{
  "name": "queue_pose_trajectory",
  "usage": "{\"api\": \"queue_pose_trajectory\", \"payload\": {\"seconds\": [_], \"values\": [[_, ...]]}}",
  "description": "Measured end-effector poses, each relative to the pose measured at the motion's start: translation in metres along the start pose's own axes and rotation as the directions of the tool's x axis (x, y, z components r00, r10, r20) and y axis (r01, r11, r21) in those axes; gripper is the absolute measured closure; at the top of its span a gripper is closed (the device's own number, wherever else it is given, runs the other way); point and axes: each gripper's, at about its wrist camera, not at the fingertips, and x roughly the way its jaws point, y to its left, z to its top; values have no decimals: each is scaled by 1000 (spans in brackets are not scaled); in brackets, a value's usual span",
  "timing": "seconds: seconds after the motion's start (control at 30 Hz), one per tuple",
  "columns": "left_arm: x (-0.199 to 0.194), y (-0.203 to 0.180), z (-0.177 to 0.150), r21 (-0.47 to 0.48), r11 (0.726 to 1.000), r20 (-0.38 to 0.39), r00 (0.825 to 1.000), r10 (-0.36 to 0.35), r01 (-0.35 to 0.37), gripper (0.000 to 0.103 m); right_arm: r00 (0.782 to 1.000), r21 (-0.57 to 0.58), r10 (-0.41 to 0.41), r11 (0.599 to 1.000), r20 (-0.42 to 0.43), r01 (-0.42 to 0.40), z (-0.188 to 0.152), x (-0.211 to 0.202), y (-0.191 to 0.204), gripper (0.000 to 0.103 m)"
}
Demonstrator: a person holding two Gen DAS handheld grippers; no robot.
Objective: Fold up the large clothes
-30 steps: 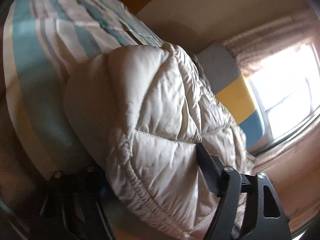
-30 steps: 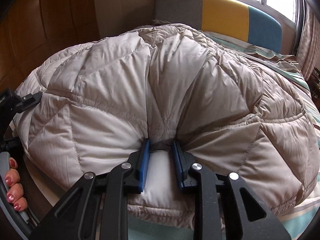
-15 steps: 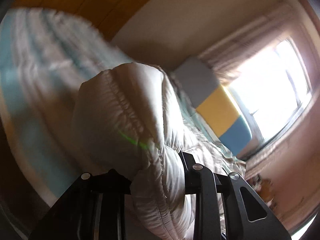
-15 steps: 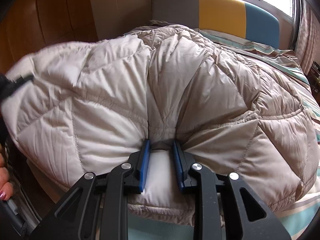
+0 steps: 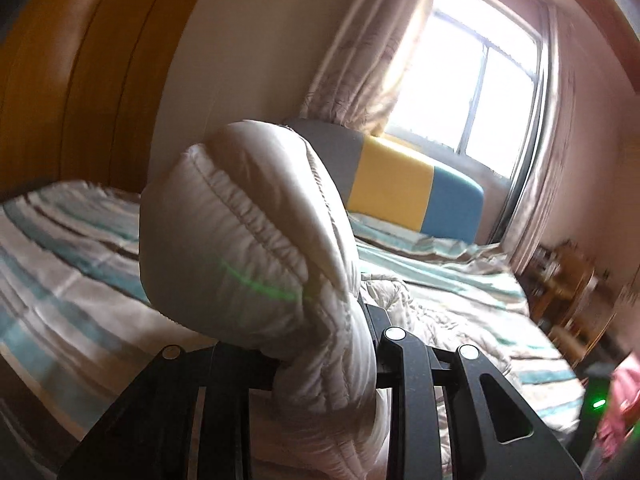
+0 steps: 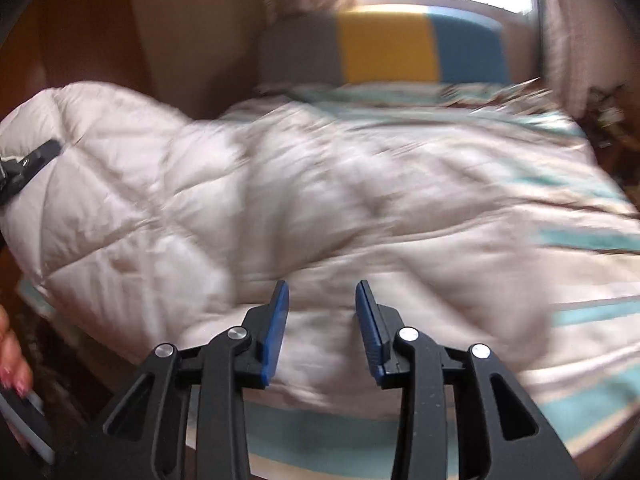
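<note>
Bed (image 6: 592, 236): jacket (image 5: 248, 232) in left hand-held gripper (image 5: 320, 344).

Quilted jacket (image 5: 248, 240) of slightly shiny beige cloth with puckered stitched seams, striped woven bedspread (image 5: 60, 256) matt and soft, claws (image 6: 320, 312) of matt black plastic, blue ridged pads (image 6: 276, 320), bright metal rivets, glossy wooden wall panel (image 5: 60, 80)
</note>
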Motion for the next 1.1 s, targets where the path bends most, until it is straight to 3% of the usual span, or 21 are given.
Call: {"api": "queue_pose_trajectory", "payload": {"seconds": [0.03,0.07,0.1,0.2,0.23,0.33,0.47,0.63,0.83,0.97,1.1], "values": [[-1,-6,1,18,1000,1,1000,4,-4,76,996,9,-84,996,18,84,-1,-7,-15,50],[1,-10,2,34,999,3,1000,6,-6,76,990,15,-138,990,26,138,-1,-12,-23,47],[1,-16,3,55,998,8,1000,6,-6,76,978,18,-206,978,33,206,-2,-15,-36,47],[-2,-37,4,127,992,19,1000,-3,1,76,950,16,-313,950,4,313,-5,-10,-59,47],[-1,-43,4,147,989,21,1000,-9,6,76,946,26,-323,946,-22,324,-9,-6,-70,47],[-3,-67,-1,226,974,29,999,-30,22,76,963,99,-261,959,-66,266,-17,0,-88,45],[0,-91,-11,331,943,39,998,-47,32,76,969,147,-240,958,-63,247,-21,-4,-99,40],[7,-125,-27,450,892,28,998,-58,40,75,934,180,-356,917,-39,357,-20,-28,-114,38],[29,-153,-44,551,832,0,996,-87,72,73,921,296,-389,877,-24,378,-24,-60,-158,38],[42,-174,-67,618,778,-51,993,-106,114,71,912,322,-409,861,-25,394,-27,-72,-172,38],[55,-190,-97,692,706,-103,988,-111,152,68,906,337,-423,848,-35,409,-31,-79,-180,37]]}}
